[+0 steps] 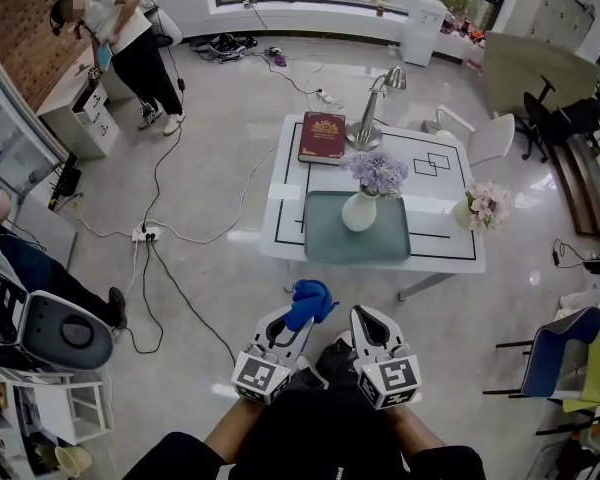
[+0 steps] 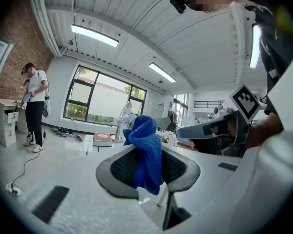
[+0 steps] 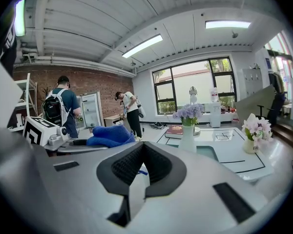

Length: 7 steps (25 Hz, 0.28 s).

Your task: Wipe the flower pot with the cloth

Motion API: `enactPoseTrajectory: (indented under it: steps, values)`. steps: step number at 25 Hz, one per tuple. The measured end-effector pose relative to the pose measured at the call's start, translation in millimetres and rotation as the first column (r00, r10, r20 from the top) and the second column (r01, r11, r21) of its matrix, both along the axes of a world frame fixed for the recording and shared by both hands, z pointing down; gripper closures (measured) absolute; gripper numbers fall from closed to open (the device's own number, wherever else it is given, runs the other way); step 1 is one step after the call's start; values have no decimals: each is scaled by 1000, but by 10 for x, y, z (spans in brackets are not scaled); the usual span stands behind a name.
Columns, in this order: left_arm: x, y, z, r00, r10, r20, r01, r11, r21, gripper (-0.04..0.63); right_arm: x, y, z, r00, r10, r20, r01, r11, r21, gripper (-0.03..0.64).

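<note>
Well ahead of your left tool, grasping the limp cloth, the flower pot looks light and tippy; brace its neck with your clenched, empty right tool.

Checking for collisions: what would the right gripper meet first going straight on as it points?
Probably the white vase on the table; the way to it looks free, though depth is unclear.
</note>
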<state>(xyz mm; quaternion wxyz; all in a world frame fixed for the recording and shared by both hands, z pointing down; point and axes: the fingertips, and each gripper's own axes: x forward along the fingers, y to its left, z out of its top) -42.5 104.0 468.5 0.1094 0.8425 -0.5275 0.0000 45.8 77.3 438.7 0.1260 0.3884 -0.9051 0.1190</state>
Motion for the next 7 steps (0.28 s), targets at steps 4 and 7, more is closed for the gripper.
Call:
enactPoseTrajectory:
  steps: [4, 7]
  values:
    - [18, 22, -1, 1000, 1, -2, -1, 1000, -2, 489, 27, 12, -11, 1000, 3, 1, -3, 1000, 5, 609]
    - [29, 36, -2, 1000, -1, -6, 1, 1000, -4, 489, 47, 22, -33, 1000, 5, 2, -5, 1000, 9, 609]
